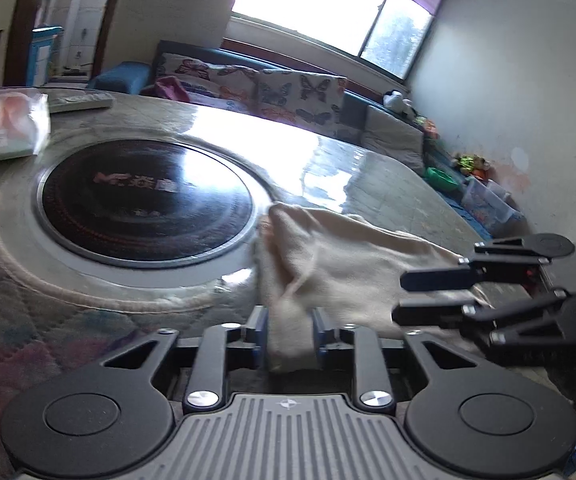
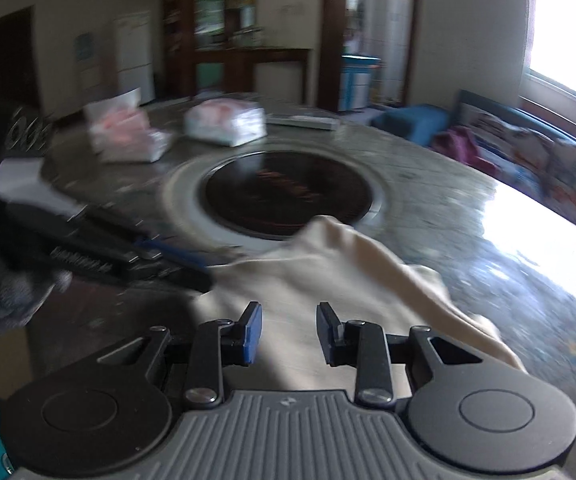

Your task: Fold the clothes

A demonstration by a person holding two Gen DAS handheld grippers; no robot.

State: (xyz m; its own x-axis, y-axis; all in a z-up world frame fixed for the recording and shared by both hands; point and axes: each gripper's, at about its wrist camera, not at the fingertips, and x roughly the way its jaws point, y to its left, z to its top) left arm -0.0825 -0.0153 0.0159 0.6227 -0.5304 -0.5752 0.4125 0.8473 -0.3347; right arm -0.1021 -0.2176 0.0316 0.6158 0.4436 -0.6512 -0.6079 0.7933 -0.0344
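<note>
table [image 1: 388,176] right of the round black hob [image 1: 148,200] is bare, clear passage. two plastic packs [image 2: 224,122] block the far side. cream cloth [image 1: 340,256] heaped beside the hob's near rim.

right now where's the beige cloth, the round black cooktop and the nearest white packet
beige cloth [image 1: 352,264]: left wrist view, on its spread middle panel.
round black cooktop [image 1: 140,204]: left wrist view, on the dark glass centre.
white packet [image 1: 4,128]: left wrist view, on its front face at the table's far left.
</note>
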